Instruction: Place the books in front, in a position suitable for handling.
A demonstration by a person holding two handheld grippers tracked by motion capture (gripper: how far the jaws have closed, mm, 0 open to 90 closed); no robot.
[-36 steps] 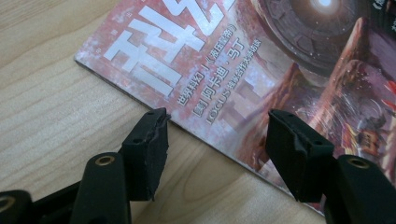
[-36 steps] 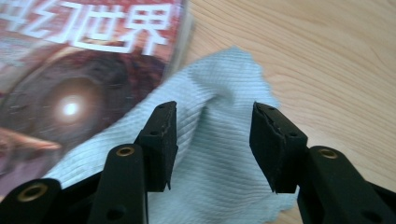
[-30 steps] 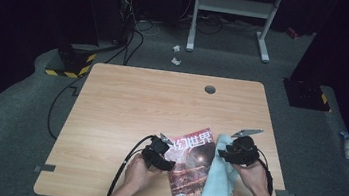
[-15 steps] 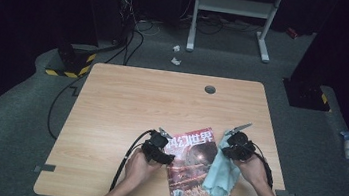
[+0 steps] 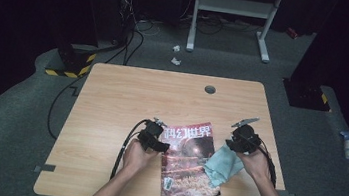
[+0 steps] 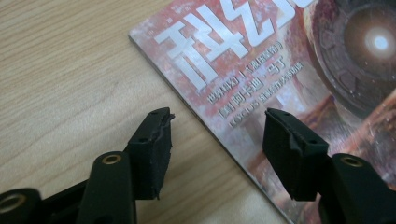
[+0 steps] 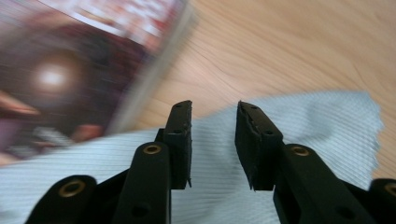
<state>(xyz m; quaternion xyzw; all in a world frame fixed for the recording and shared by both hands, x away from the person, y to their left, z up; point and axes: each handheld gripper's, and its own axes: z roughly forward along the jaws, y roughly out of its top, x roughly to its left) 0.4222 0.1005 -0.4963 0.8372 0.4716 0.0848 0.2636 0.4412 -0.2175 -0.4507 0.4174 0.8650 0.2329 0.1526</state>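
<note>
Magazine, red-covered with pale Chinese title lettering, is lying flat at the near right part of the wooden table, with a pale blue-green cloth overlapping its right edge. Left gripper is hovering with jaws wide apart, straddling the magazine's left edge (one jaw over bare wood, one over the cover). Right gripper is poised over the cloth, jaws narrowly parted and gripping nothing. Farther off, a round grommet is sitting near the table's far edge.
</note>
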